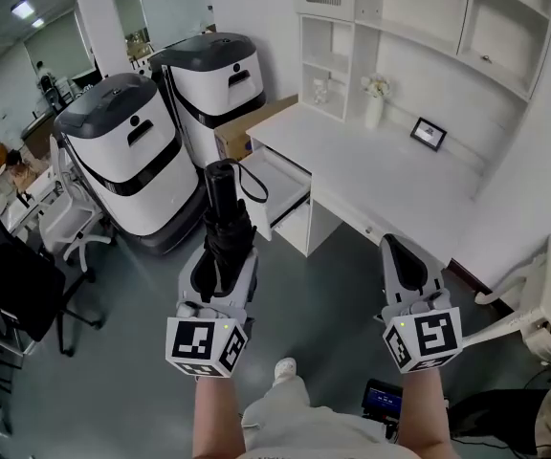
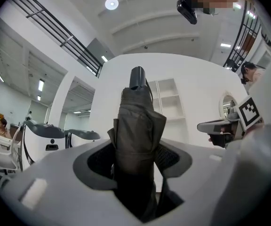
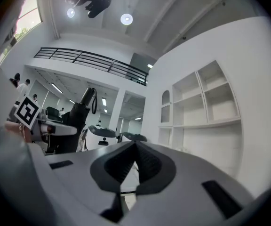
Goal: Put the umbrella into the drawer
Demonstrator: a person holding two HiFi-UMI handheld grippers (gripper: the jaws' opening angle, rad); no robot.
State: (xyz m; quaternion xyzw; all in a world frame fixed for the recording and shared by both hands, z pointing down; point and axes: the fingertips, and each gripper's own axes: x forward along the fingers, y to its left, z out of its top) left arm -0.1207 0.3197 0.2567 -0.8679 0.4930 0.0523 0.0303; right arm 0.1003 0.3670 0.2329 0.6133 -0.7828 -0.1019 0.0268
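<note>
Umbrella (image 1: 226,220), folded and black, stands clamped in the left gripper (image 1: 220,256) (its strap (image 1: 257,182) loops off near the top), with the open drawer (image 1: 277,191) under the white tabletop (image 1: 381,175) at one o'clock from it. The right gripper (image 1: 402,256), at three o'clock, is clenched on nothing.

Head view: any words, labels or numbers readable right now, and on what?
No readable text in any view.
The marker cube on left gripper, the marker cube on right gripper: square patterns, no letters.
Framed picture on the desk: too small to read.
Floor device screen: too blurred to read.
</note>
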